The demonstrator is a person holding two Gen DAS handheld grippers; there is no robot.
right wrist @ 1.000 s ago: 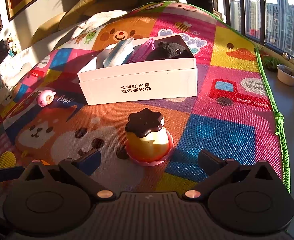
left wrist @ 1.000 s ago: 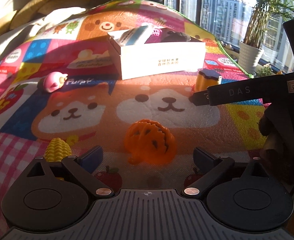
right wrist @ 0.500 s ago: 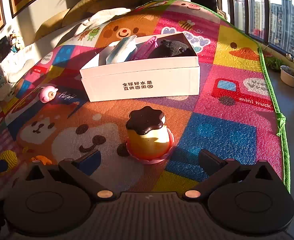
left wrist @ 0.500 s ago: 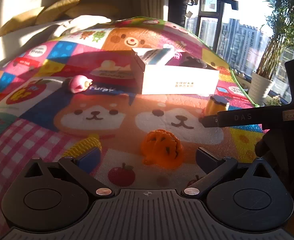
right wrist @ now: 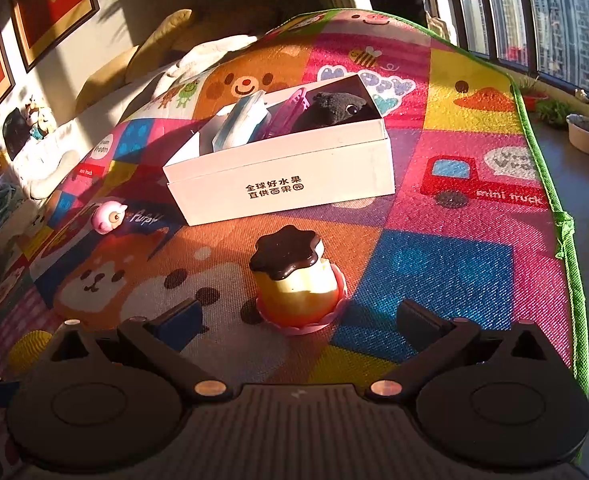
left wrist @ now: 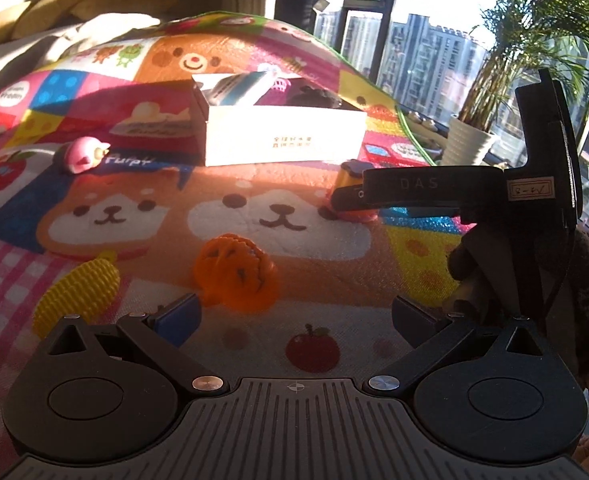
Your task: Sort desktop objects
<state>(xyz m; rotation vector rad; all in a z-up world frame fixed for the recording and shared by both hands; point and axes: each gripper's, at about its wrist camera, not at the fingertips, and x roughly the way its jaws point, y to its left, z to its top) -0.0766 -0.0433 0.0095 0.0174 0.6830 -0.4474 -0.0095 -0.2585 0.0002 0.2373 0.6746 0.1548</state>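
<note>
A colourful cartoon play mat [right wrist: 446, 268] carries everything. On it stands the white box [right wrist: 282, 184], holding a dark plush toy [right wrist: 334, 108]. The left gripper [left wrist: 294, 316] is spread wide behind the orange pumpkin toy [left wrist: 234, 272]; the right gripper [right wrist: 298, 322] is spread wide behind the pudding toy [right wrist: 294, 280]. A yellow corn toy [left wrist: 78, 292] and pink toy [left wrist: 82, 154] lie further left.

bare mat lies between my left gripper [left wrist: 294, 312] and the white box [left wrist: 284, 136], save the orange pumpkin [left wrist: 234, 274] just ahead. my right gripper [right wrist: 300, 316] faces the pudding toy [right wrist: 294, 278], with open mat to its right.
</note>
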